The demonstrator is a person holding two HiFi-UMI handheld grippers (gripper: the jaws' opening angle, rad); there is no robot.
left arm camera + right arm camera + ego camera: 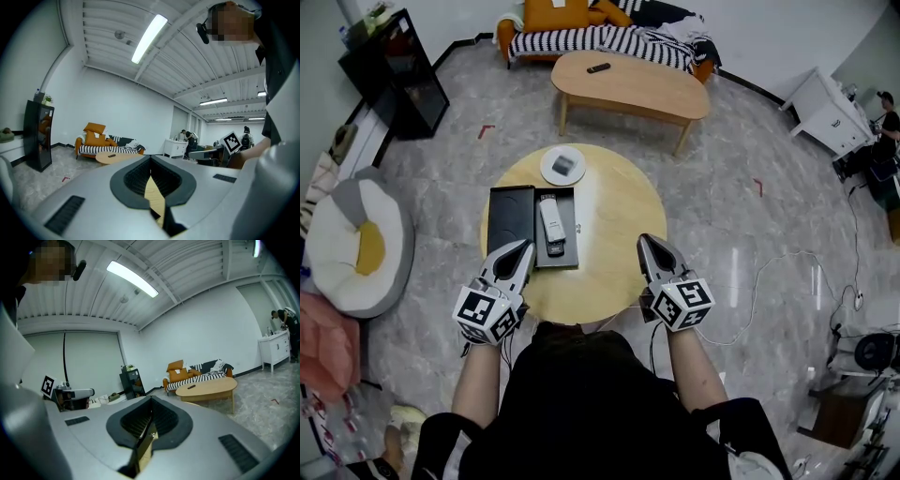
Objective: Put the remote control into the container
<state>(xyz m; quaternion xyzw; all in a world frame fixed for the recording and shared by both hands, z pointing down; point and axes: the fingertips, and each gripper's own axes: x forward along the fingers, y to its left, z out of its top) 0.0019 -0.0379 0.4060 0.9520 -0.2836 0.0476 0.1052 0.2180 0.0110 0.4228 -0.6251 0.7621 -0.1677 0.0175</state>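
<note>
A white and silver remote control (551, 223) lies lengthwise in the right half of a flat black container (511, 220) on the round wooden table (619, 216). The container's left half holds nothing. My left gripper (525, 246) hovers at the table's near edge, just short of the container's near end, its jaws shut with nothing in them (151, 161). My right gripper (645, 240) sits over the table's near right part, well to the right of the container, also shut and holding nothing (151, 401). Neither gripper touches the remote.
A white round dish (562, 166) with a dark item stands behind the container. Farther back are an oval coffee table (628, 86) carrying a second remote (598, 67), a striped sofa (600, 37) and a black cabinet (394, 70). A cushion seat (356, 246) lies left.
</note>
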